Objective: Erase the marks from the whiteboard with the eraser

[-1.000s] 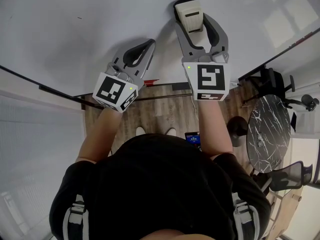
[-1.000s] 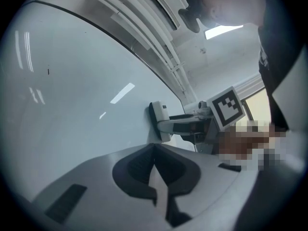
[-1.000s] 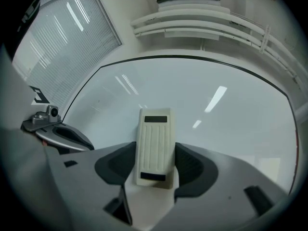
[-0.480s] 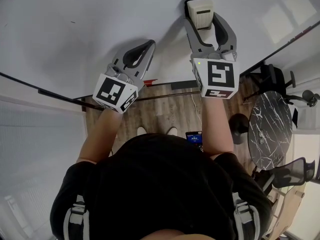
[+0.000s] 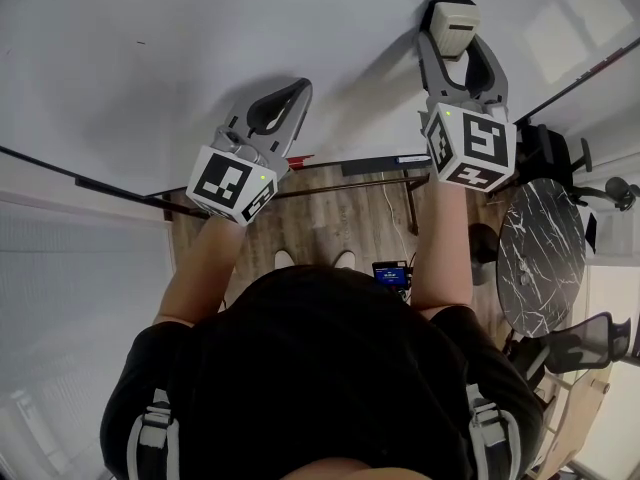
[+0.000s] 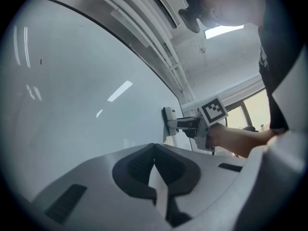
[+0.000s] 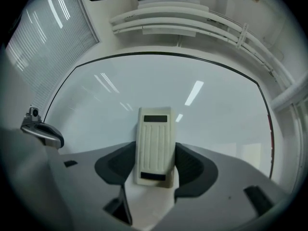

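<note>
The whiteboard fills the upper part of the head view. One small dark mark shows on it at the left, also visible as a short tick in the left gripper view. My right gripper is shut on the cream eraser, which is pressed flat to the board at the upper right. In the right gripper view the ribbed eraser sits upright between the jaws. My left gripper is shut and empty, its tips close to the board left of the eraser.
The board's dark lower frame runs across below both grippers. Below it lie a wood floor, a round black marble table and office chairs at the right. Window blinds stand left of the board.
My right gripper has slid the eraser to the right along the whiteboard, away from the left gripper. The left gripper has stayed where it was.
</note>
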Available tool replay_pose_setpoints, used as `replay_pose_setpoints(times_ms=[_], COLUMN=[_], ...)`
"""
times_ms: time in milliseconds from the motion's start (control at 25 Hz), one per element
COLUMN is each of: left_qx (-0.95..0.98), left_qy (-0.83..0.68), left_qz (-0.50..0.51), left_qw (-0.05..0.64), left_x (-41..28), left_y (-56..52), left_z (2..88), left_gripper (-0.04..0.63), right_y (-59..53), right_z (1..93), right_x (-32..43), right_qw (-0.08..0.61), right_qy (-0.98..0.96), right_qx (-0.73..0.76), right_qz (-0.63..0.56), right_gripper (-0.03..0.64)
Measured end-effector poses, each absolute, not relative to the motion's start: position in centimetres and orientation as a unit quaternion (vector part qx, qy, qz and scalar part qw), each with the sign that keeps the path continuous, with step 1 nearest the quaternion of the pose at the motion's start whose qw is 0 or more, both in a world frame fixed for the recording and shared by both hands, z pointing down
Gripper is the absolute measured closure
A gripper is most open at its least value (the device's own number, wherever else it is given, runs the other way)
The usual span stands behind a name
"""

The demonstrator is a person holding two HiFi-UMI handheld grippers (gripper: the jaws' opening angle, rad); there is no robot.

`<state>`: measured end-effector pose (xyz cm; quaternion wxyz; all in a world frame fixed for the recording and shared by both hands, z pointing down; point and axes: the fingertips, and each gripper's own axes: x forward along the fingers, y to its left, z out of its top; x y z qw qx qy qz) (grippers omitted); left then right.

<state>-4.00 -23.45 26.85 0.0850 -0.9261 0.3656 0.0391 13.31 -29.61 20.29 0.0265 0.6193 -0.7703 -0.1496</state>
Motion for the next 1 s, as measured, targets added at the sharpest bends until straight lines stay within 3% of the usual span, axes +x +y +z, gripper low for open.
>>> replay_pose_setpoints(times_ms=[480,1000], left_qx=[-0.927,-0.932], left_qy=[0.367,0.354], left_qz=[0.032,0.026], left_qw=[0.073,0.072], left_x=[-4.3,-3.8], left_y=[-23.3,-24.2], left_z=[28.1,28.7], left_gripper=[0.591,0.591], right_y=[-30.5,-27.2], right_z=[22.6,22.1], right_x=[20.9,19.8], right_qw=[-0.003,-0.022], right_qy=[-0.75,-0.777], right_qx=[0.657,0.615], right_qz=[-0.083,-0.134], right_gripper=[0.366,0.365])
